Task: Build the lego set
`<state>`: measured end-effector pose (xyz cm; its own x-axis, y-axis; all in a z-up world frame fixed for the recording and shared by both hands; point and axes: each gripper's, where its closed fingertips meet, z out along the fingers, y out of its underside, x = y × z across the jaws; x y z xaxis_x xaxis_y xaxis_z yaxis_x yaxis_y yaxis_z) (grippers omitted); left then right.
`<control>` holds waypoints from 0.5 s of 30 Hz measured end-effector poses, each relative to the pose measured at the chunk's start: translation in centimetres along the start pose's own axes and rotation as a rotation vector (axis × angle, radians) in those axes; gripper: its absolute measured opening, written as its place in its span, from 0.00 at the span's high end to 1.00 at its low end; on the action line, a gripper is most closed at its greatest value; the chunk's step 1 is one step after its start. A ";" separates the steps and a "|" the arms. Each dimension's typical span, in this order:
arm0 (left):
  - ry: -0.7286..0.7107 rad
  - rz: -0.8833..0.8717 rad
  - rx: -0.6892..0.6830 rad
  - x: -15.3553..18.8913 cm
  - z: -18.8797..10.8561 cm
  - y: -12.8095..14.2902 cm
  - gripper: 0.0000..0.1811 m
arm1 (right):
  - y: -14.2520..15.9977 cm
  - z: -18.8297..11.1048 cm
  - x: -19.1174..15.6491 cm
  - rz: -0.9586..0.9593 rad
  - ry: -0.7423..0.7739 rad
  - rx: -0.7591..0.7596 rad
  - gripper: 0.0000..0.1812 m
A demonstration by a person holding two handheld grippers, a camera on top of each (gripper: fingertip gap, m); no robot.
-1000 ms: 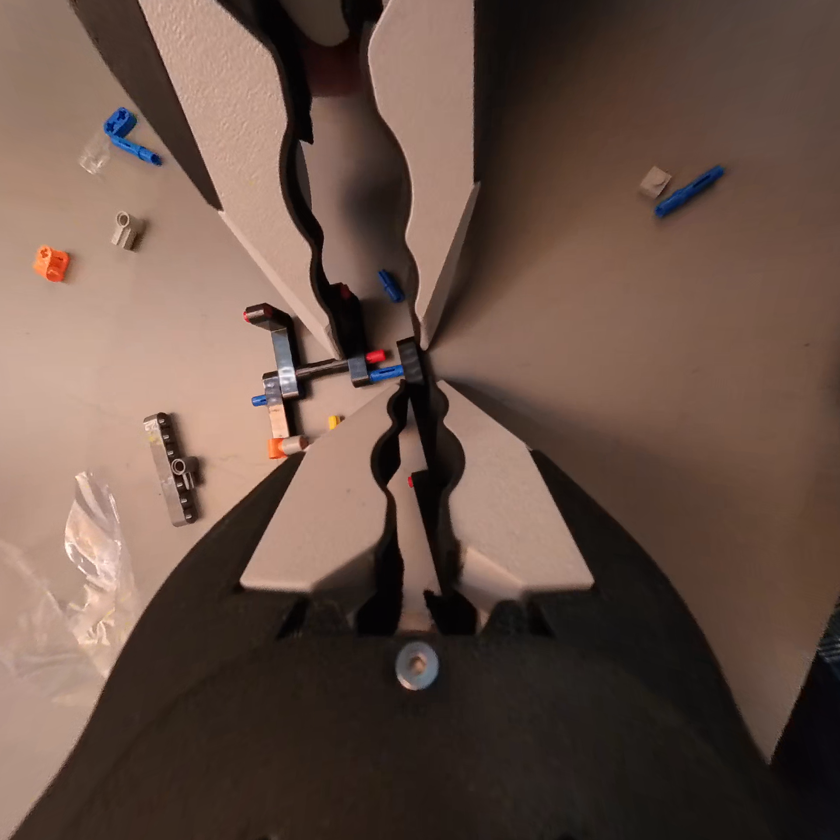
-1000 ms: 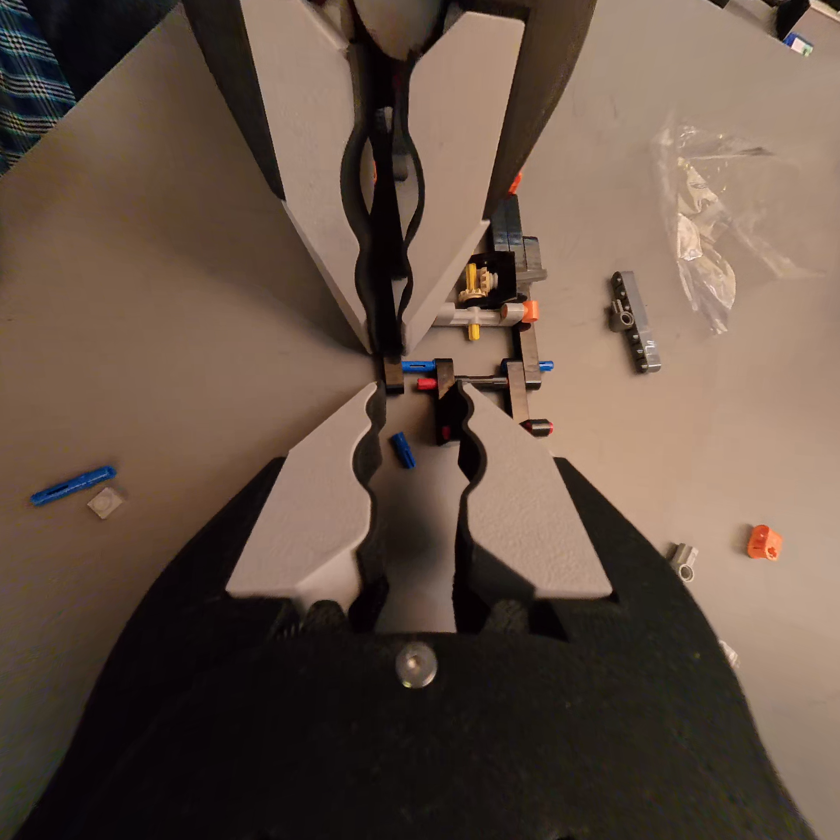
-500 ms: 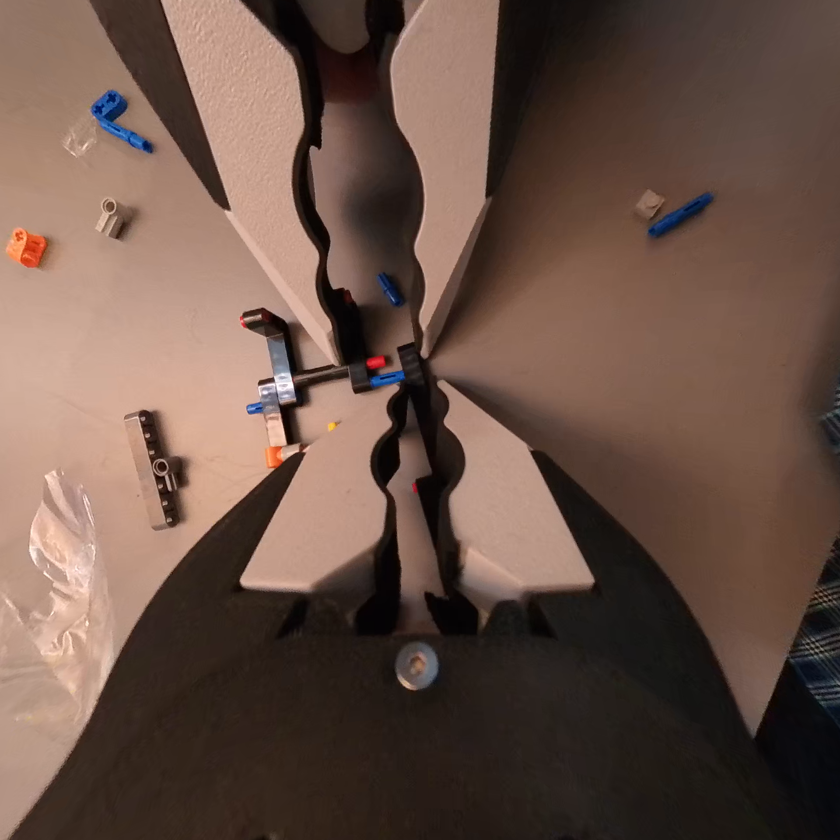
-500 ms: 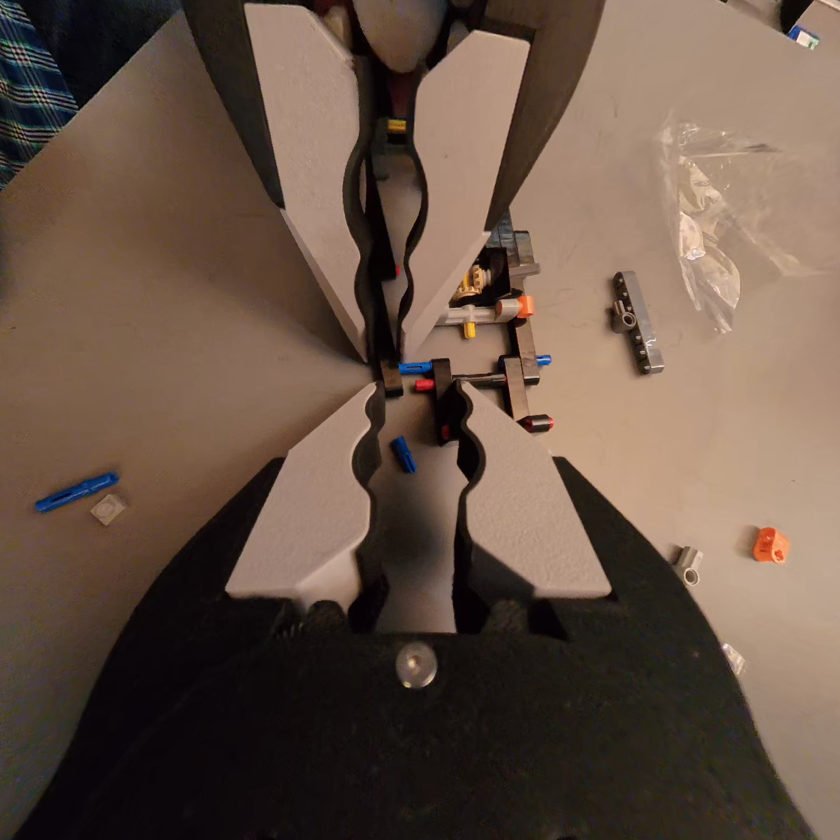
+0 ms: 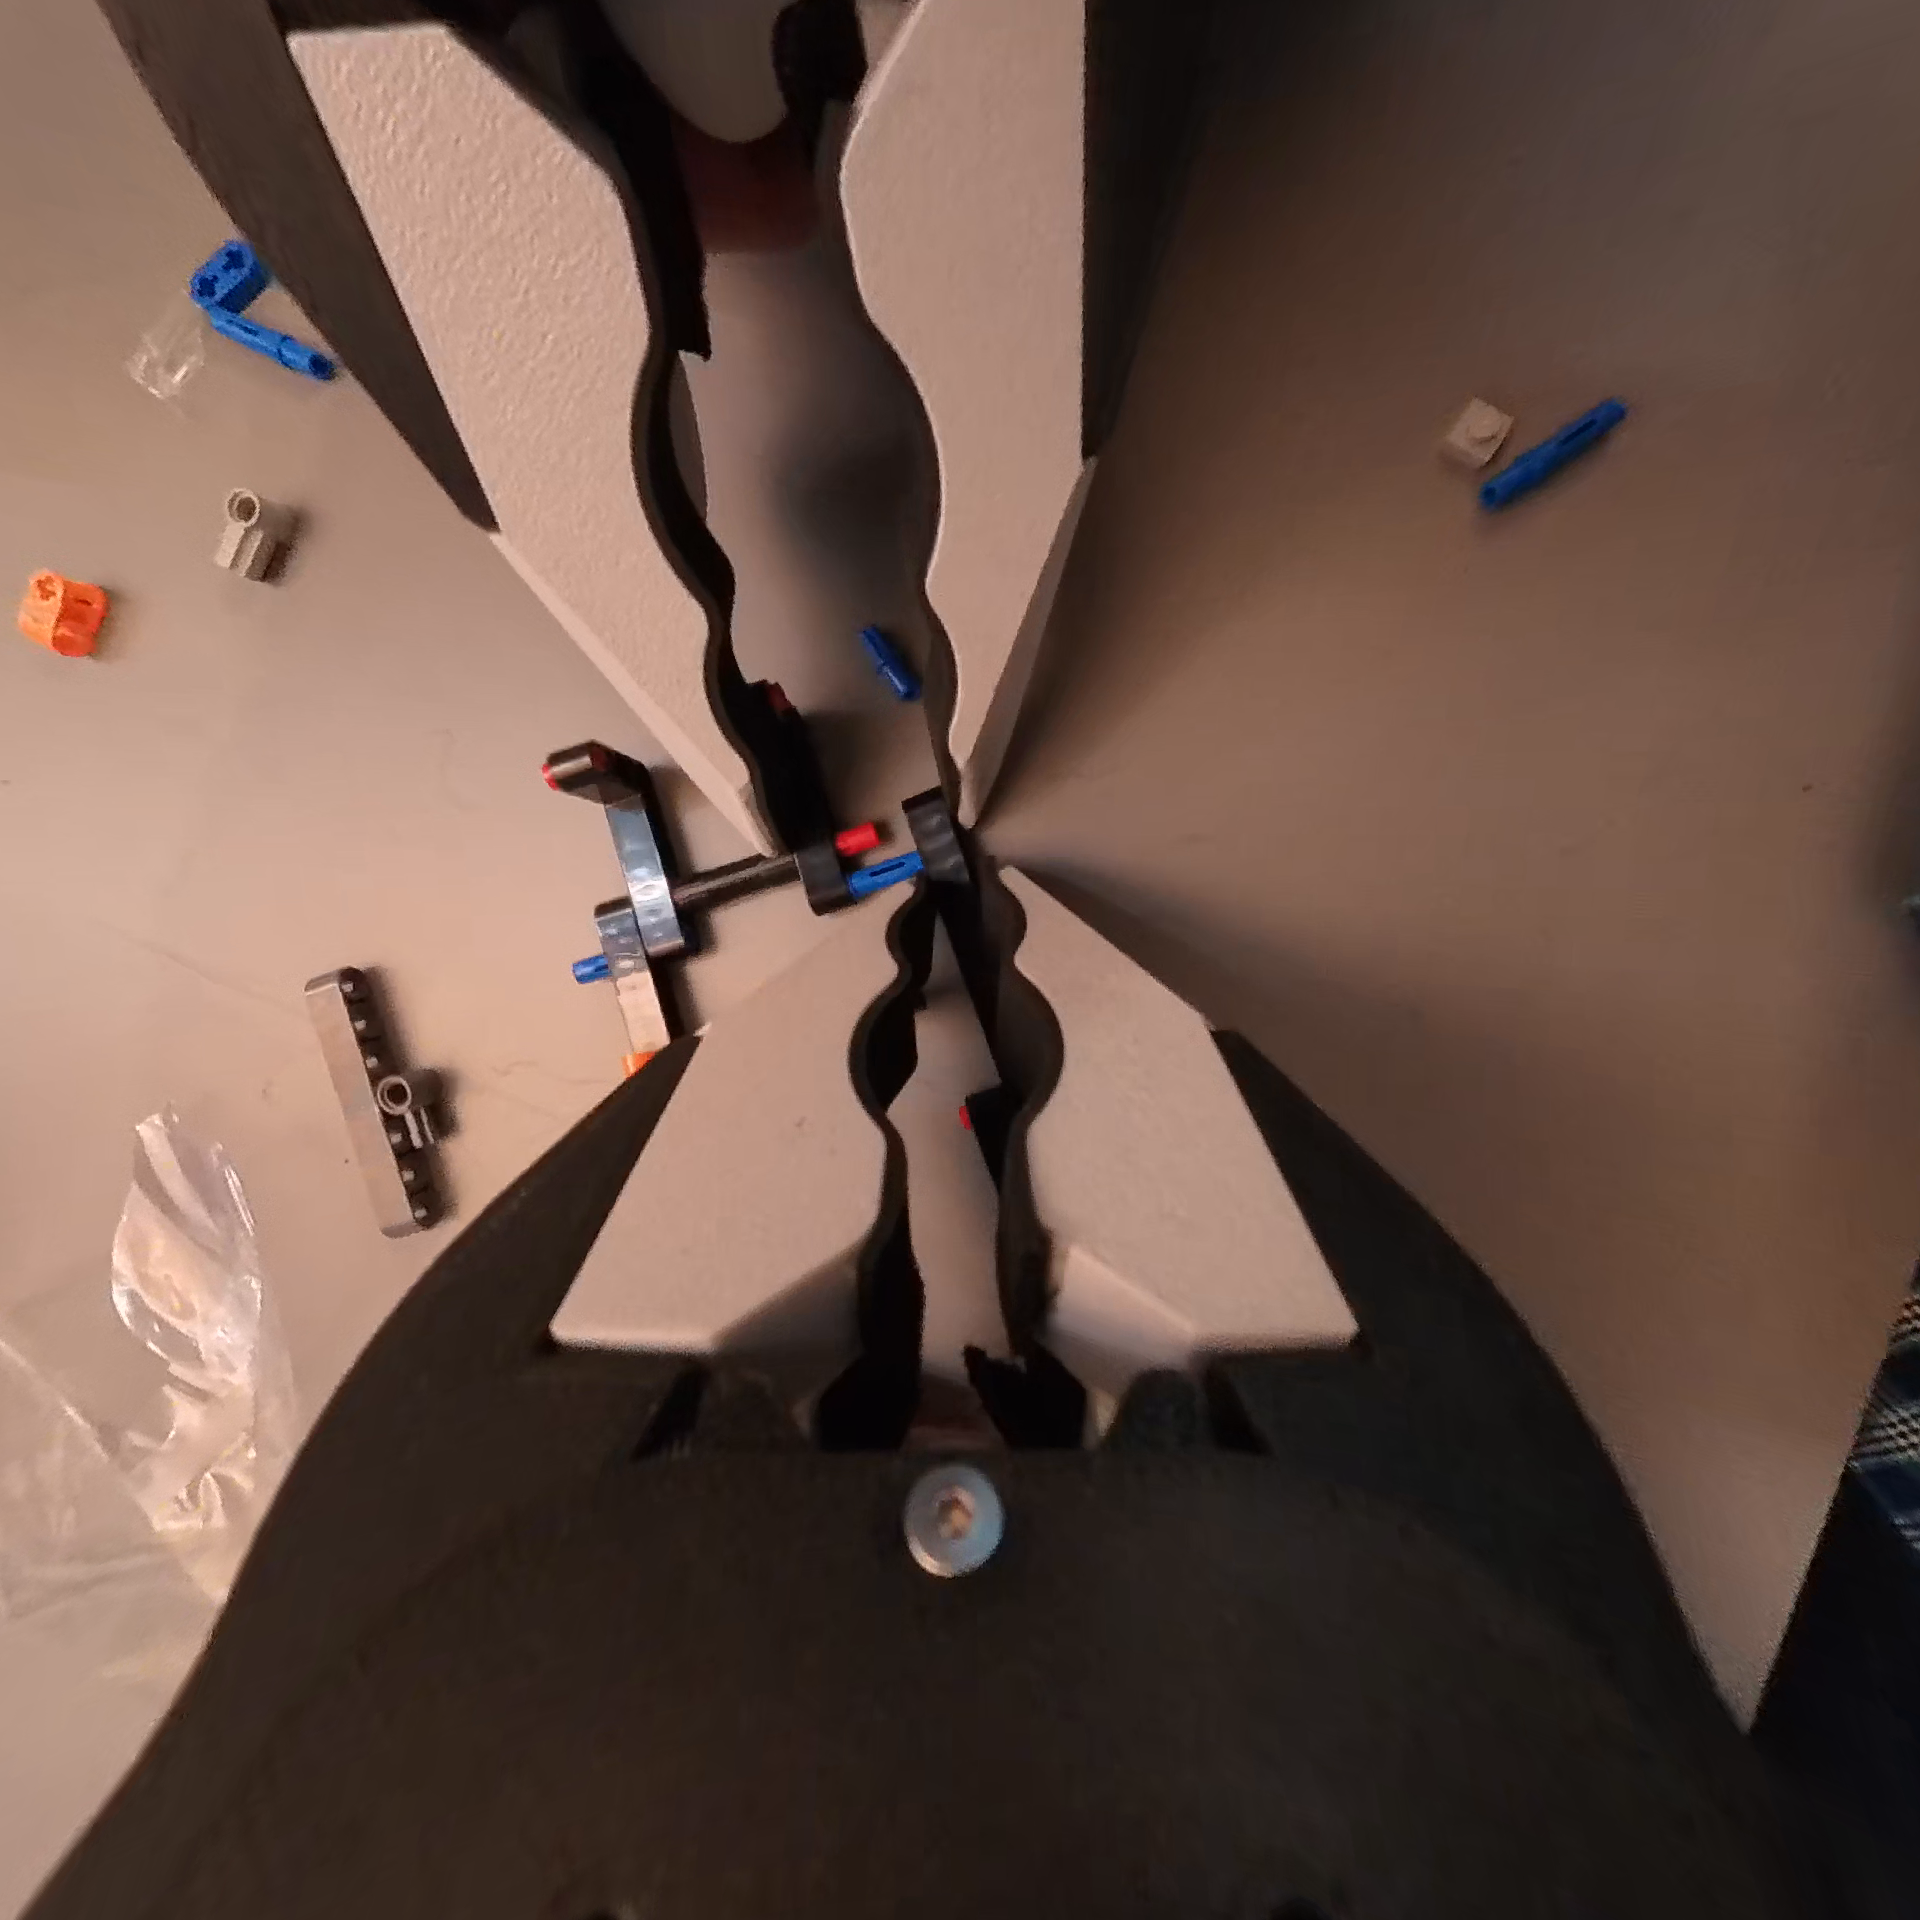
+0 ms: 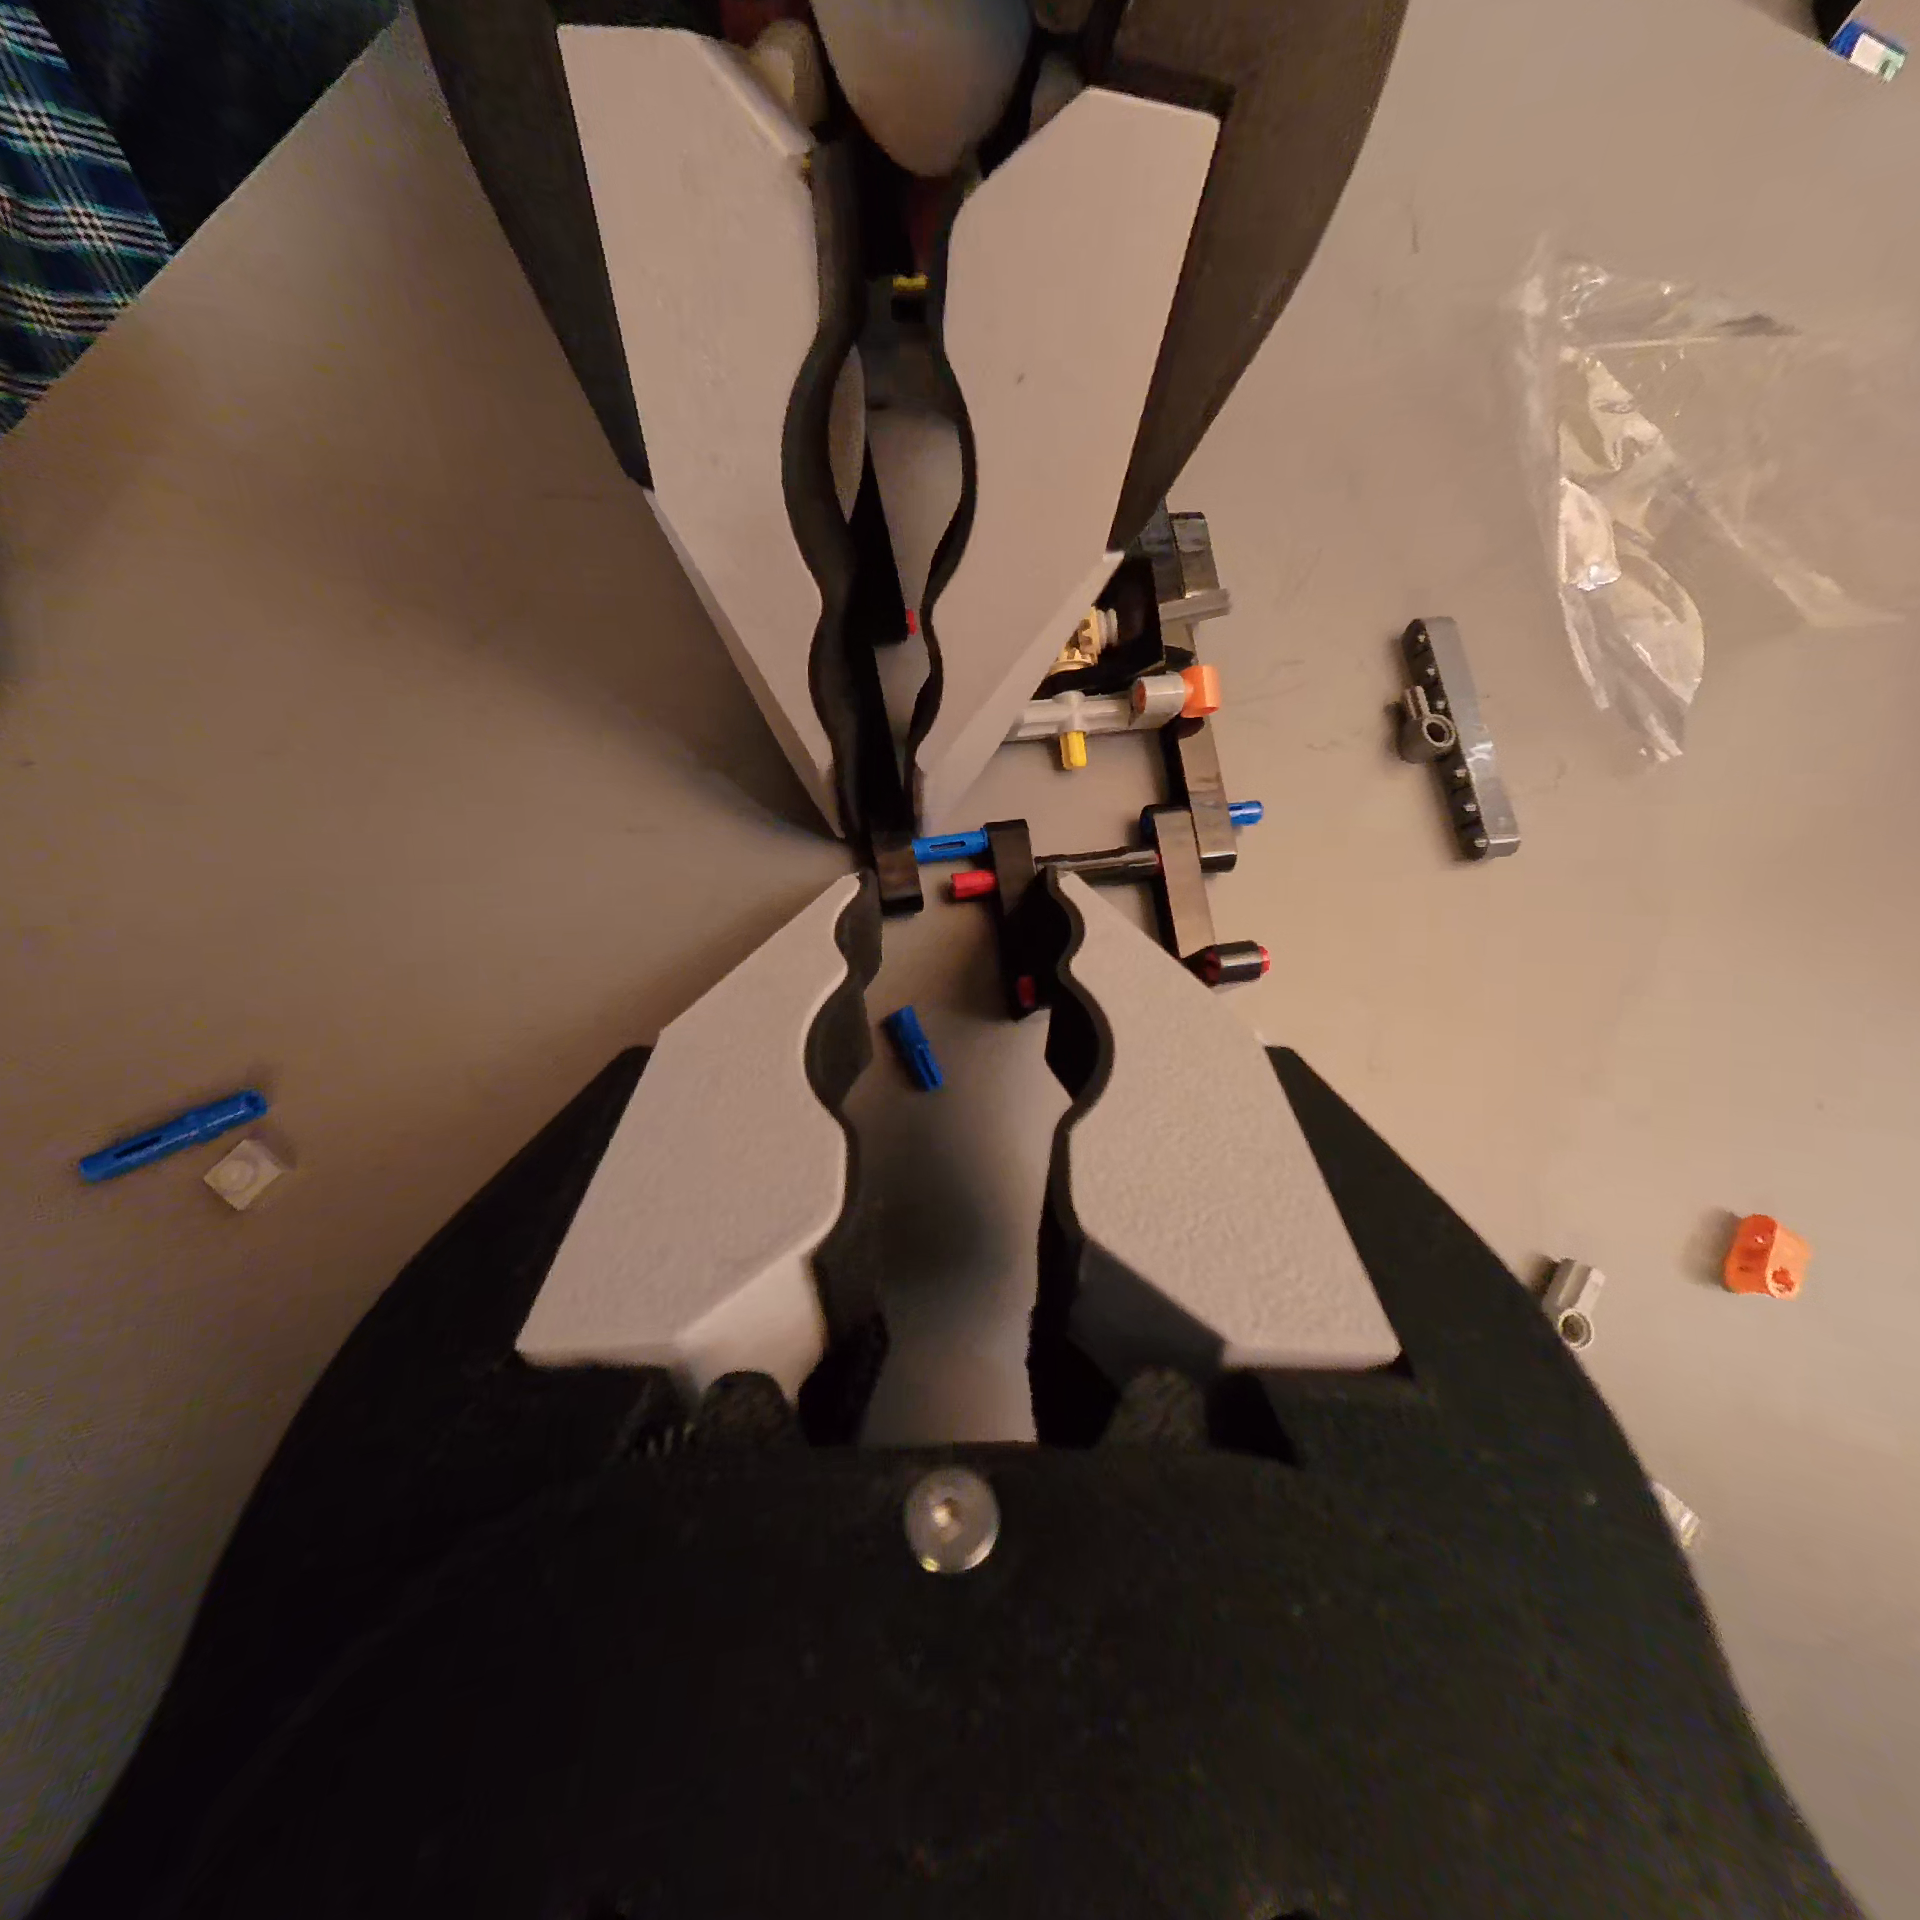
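Observation:
My two grippers meet tip to tip over the tan table. My left gripper (image 5: 951, 904) is shut on a thin black beam (image 5: 935, 844), also seen in the right wrist view (image 6: 899, 883). A blue pin (image 6: 948, 844) joins that beam to the black lego assembly (image 6: 1184, 873), which lies flat and also shows in the left wrist view (image 5: 644, 883). My right gripper (image 6: 956, 888) brackets the joint: one finger is against the held beam's end, the other against the assembly's black arm (image 6: 1016, 935). A short blue pin (image 6: 914, 1047) lies loose between its fingers.
A grey beam with a connector (image 6: 1460, 748) and a clear plastic bag (image 6: 1631, 499) lie to the right. An orange connector (image 6: 1761, 1268) and a grey one (image 6: 1571, 1299) sit nearer. A long blue pin (image 6: 171, 1132) and a grey plate (image 6: 247, 1172) lie left. The table edge is at upper left. Only a small space, under 4 cm, lies between the two pairs of fingers. The grey plate (image 6: 247, 1172) is about equally far from each gripper, around 11 cm. My left wrist view (image 5: 1465, 436) looks at it from another angle.
Both grippers stay tip to tip on the same joint. The views have shifted and tilted slightly. The grips look unchanged.

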<state>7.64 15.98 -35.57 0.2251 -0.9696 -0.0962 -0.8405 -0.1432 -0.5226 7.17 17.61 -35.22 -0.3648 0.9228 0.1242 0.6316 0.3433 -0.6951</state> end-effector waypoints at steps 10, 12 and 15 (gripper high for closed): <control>0.017 0.017 0.006 -0.2 0.0 0.1 0.97 | 0.0 0.0 0.2 0.005 -0.012 -0.001 0.85; -0.007 0.014 0.003 -0.2 -0.1 0.2 0.97 | 0.0 0.1 0.3 0.006 -0.005 0.000 0.85; -0.035 -0.011 0.011 -0.2 -0.1 0.2 0.96 | 0.0 0.1 0.3 -0.002 0.002 -0.014 0.85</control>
<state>7.36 16.17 -35.58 0.2518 -0.9603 -0.1201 -0.8326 -0.1517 -0.5328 7.01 17.91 -35.25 -0.3645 0.9225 0.1267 0.6403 0.3471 -0.6853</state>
